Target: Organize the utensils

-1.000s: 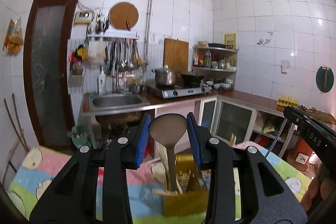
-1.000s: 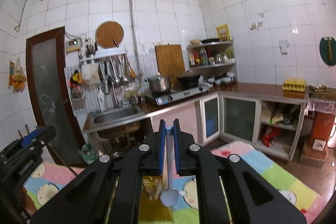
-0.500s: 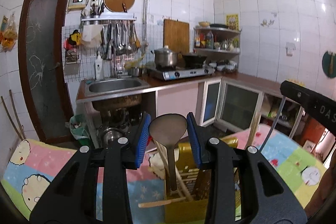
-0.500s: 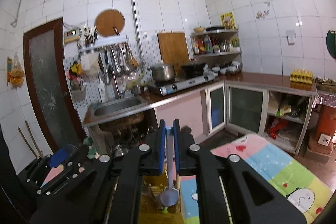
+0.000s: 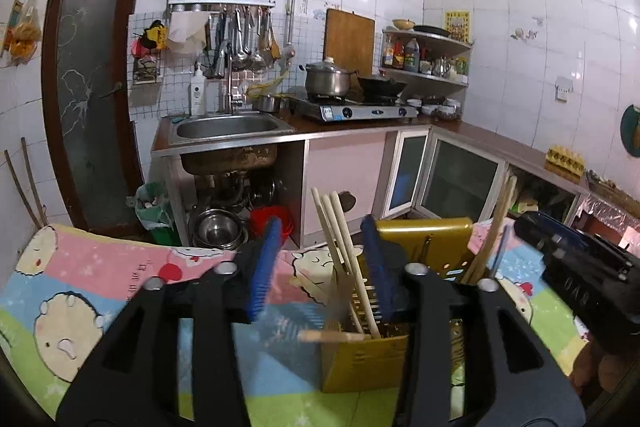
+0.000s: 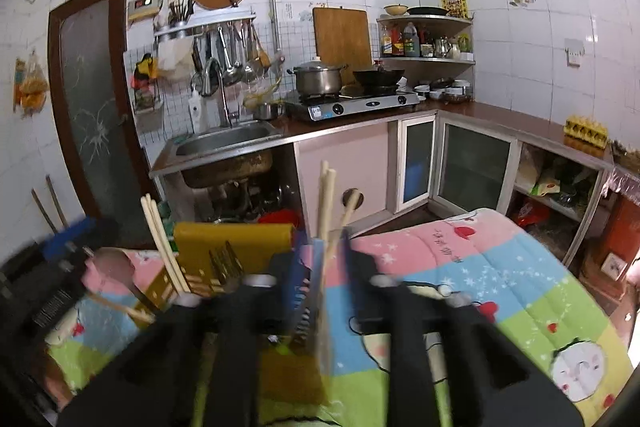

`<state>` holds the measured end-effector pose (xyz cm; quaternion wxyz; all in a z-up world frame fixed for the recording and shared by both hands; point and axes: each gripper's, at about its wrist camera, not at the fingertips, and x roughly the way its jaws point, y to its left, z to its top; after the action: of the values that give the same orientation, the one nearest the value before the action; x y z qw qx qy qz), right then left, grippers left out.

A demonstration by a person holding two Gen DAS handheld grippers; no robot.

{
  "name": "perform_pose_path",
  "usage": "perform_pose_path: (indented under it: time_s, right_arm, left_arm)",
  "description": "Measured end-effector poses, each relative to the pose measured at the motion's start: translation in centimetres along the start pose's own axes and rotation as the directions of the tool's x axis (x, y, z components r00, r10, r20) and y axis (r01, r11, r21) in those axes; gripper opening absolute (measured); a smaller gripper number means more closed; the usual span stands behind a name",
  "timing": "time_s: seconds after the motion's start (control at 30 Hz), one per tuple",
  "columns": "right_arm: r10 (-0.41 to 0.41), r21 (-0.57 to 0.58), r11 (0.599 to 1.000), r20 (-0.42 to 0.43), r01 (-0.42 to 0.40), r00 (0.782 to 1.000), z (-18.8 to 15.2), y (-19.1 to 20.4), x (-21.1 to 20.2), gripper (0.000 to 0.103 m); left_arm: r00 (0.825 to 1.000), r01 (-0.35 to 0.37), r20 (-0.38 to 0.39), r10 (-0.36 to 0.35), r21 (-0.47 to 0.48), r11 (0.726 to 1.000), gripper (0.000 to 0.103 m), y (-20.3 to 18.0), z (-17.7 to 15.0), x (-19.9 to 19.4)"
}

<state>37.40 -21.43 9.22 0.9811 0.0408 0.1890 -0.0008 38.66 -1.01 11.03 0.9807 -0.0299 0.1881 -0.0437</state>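
Two black grippers with blue pads reach over a table covered by a pastel cartoon cloth (image 5: 100, 279). A yellow utensil holder (image 5: 400, 307) stands on the cloth, toward its far edge.

The left gripper (image 5: 320, 267) hovers at the holder's near side. Its jaws are opening, and the pads press on nothing. Chopsticks (image 5: 332, 227) rise out of the holder in the gap between the pads, leaning left. A blurred wooden handle (image 5: 332, 336) lies across the holder's front rim.

The right gripper (image 6: 324, 267) hovers over the holder's right end. Its jaws are opening too. A pale, blurred utensil (image 6: 326, 211) stands between the pads; whether they touch it cannot be told. In this view, forks (image 6: 226, 267) and more chopsticks (image 6: 164, 247) stand in the holder (image 6: 232, 235), and a spoon (image 6: 116, 271) shows at its left.

Behind the table, a counter (image 5: 480, 133) carries a sink (image 5: 228, 127) and a stove (image 5: 360, 111).
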Motion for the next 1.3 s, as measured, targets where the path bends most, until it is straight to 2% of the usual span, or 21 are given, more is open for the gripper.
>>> perform_pose_path:
  time_s: [0.03,0.17,0.23,0.27,0.33,0.4,0.63,0.83,0.97,1.13,1.3]
  right_arm:
    - [-0.001,-0.010,1.000,0.013,0.002,1.000,0.0,-0.1,-0.9,0.059]
    - [-0.007,-0.031,0.999,-0.011,0.006,1.000,-1.4,-1.4,-4.1,0.060]
    - [0.002,-0.021,1.000,-0.022,-0.002,1.000,-2.5,-2.4,-5.7,0.073]
    - [0.006,-0.018,1.000,-0.024,-0.007,1.000,-3.1,-2.6,-6.4,0.075]
    - [0.005,-0.017,1.000,-0.020,-0.005,1.000,-4.9,-3.2,-8.6,0.085]
    - [0.004,-0.011,1.000,-0.005,-0.004,1.000,-6.5,-3.5,-10.6,0.090]
    - [-0.001,0.021,1.000,0.056,0.000,0.998,-10.8,-3.6,-16.7,0.098]
    - [-0.024,0.049,0.999,0.067,0.020,0.997,-14.2,-3.2,-19.4,0.099]
    - [-0.028,-0.003,1.000,0.078,0.028,0.997,-16.3,-1.7,-20.8,0.099]
    - [-0.035,-0.045,0.998,0.081,0.038,0.996,-18.6,-0.8,-21.2,0.099]
    - [-0.034,-0.024,0.999,0.111,0.037,0.993,-19.2,-1.2,-21.9,0.099]
  left_arm:
    - [1.000,-0.005,0.008,0.005,-0.004,1.000,0.060,0.2,0.2,-0.9]
    - [1.000,-0.017,0.024,0.017,-0.012,1.000,0.077,0.7,0.0,-4.4]
    - [0.999,-0.020,0.029,0.021,-0.019,1.000,0.094,1.1,-0.7,-6.4]
    - [0.999,-0.027,0.046,0.028,-0.021,0.999,0.097,1.3,-1.2,-7.5]
    - [0.996,-0.036,0.081,0.037,-0.005,0.999,0.098,1.5,-2.5,-9.7]
    - [0.994,-0.046,0.099,0.044,0.019,0.999,0.098,1.6,-3.7,-11.5]
    - [0.993,-0.039,0.109,0.039,-0.007,0.999,0.098,2.0,-8.9,-16.5]
    - [0.991,-0.044,0.127,0.041,0.017,0.999,0.098,1.0,-12.8,-20.2]
    - [0.991,-0.040,0.131,0.037,0.020,0.999,0.098,0.6,-15.2,-21.8]
    - [0.993,-0.041,0.111,0.035,0.054,0.998,0.098,0.3,-17.7,-22.4]
    - [0.993,-0.066,0.104,0.060,0.053,0.996,0.098,0.5,-19.3,-22.1]
